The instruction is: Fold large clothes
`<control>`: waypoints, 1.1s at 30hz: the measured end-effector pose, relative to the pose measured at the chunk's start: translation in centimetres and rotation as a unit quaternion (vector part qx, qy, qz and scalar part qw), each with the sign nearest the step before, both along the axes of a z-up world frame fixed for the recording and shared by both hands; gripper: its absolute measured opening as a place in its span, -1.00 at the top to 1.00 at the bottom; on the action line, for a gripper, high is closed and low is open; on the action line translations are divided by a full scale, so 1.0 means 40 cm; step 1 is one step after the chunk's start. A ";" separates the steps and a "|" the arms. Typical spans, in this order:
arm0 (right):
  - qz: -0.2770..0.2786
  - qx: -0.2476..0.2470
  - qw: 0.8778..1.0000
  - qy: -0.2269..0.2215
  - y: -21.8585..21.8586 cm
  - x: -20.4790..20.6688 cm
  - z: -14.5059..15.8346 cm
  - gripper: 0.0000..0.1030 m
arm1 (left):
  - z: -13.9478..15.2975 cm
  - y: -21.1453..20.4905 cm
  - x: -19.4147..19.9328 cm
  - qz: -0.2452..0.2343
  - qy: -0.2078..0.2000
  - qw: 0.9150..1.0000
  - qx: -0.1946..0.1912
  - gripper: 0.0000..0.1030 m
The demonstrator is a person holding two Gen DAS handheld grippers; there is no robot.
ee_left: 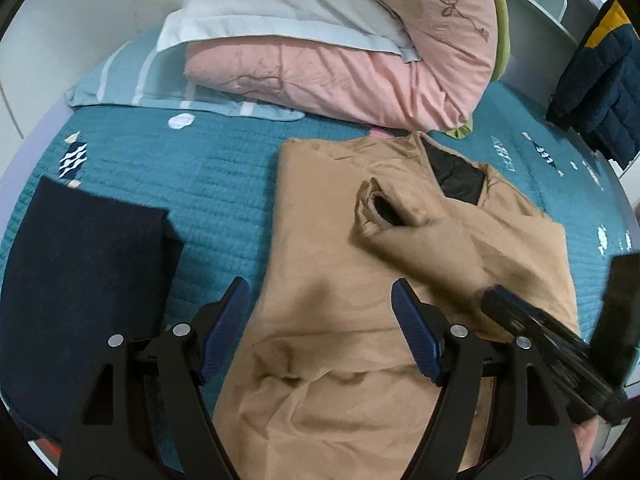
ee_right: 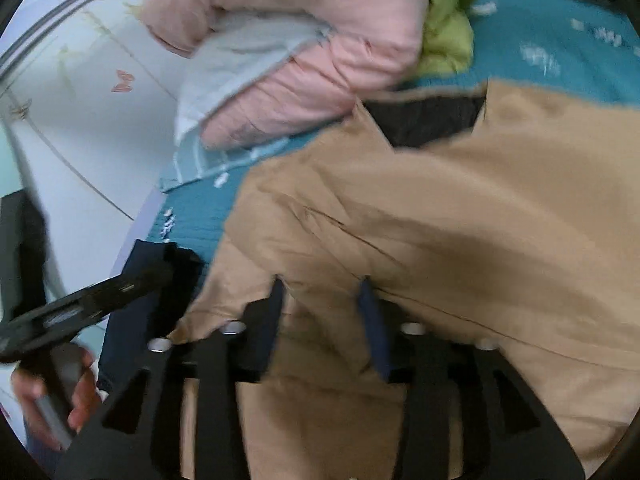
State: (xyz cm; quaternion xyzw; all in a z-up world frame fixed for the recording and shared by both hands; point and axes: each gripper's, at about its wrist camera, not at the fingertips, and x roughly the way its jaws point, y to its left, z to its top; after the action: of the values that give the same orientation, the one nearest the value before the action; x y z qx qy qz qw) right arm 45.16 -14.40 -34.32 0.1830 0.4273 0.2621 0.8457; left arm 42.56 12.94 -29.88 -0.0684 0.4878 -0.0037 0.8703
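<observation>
A tan jacket (ee_left: 332, 264) with a black lining at the collar (ee_left: 456, 176) lies on the teal bed cover (ee_left: 208, 168). One sleeve (ee_left: 400, 220) is laid across its chest. My left gripper (ee_left: 320, 292) is open above the jacket's lower part, touching nothing. My right gripper (ee_right: 320, 284) has its fingers partly apart with a fold of the tan jacket (ee_right: 440, 220) between them; it also shows at the right of the left wrist view (ee_left: 492, 296), on the sleeve. The right wrist view is blurred.
A folded dark navy garment (ee_left: 80, 272) lies left of the jacket. Pink quilt (ee_left: 340, 76), white pillow (ee_left: 272, 12) and a striped pillow (ee_left: 132, 84) sit at the bed's head. A navy-yellow coat (ee_left: 600, 92) hangs at the right. The left gripper's handle and hand (ee_right: 60, 380) show left.
</observation>
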 end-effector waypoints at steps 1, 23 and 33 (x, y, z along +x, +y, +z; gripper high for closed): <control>-0.003 0.005 1.000 -0.010 -0.020 -0.009 0.017 -0.13 | 0.001 -0.009 0.012 -0.009 0.000 1.000 -0.010 -0.56; -0.099 0.040 0.989 0.102 -0.359 0.039 -0.050 0.03 | -0.142 -0.155 0.123 -0.077 0.071 0.994 0.016 -0.62; -0.193 0.028 0.971 0.139 -0.531 0.209 -0.085 -0.14 | -0.057 -0.007 0.251 -0.009 0.031 0.999 0.018 -0.63</control>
State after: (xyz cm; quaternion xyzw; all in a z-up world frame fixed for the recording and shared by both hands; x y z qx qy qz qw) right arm 53.51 -35.64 -37.71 0.3205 0.4892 0.0775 0.8074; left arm 52.62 12.67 -32.14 -0.0484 0.5155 -0.0006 0.8555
